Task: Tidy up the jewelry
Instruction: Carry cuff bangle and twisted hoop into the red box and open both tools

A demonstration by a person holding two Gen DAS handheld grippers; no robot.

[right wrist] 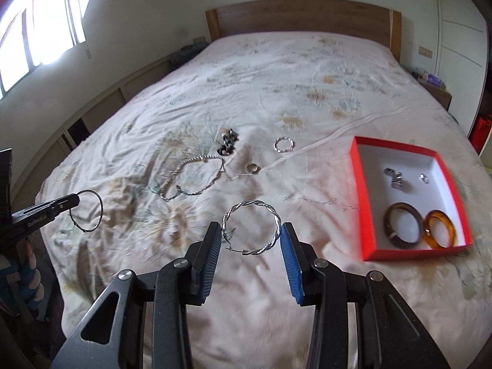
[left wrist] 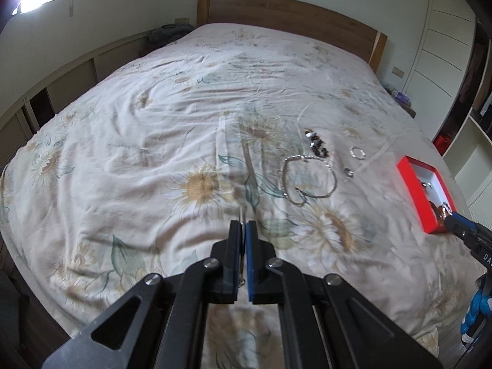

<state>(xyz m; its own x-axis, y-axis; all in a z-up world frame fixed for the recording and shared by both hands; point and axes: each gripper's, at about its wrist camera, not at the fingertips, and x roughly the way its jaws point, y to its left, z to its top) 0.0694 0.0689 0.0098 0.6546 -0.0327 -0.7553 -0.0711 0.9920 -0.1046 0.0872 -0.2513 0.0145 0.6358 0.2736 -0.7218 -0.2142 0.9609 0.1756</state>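
Observation:
My left gripper [left wrist: 243, 224] is shut on a thin silver hoop [right wrist: 87, 210], held above the bed's left side; in the right wrist view the gripper [right wrist: 75, 198] shows at the left edge. My right gripper [right wrist: 250, 230] holds a twisted silver hoop [right wrist: 255, 230] between its pads, jaws wide. A red box [right wrist: 359, 190] at the right holds a dark bangle [right wrist: 402, 226], an amber bangle [right wrist: 439, 229] and small silver pieces [right wrist: 395, 176]. On the bedspread lie a chain necklace [right wrist: 193, 181], a dark bead cluster [right wrist: 227, 143], a small ring [right wrist: 252, 168] and a twisted ring [right wrist: 283, 144].
The bed [right wrist: 276, 86] has a floral cover and a wooden headboard [right wrist: 301, 20]. A window [right wrist: 40, 24] is at the left, wardrobe doors [right wrist: 461, 30] at the right, and a nightstand [right wrist: 433, 86] beside the bed.

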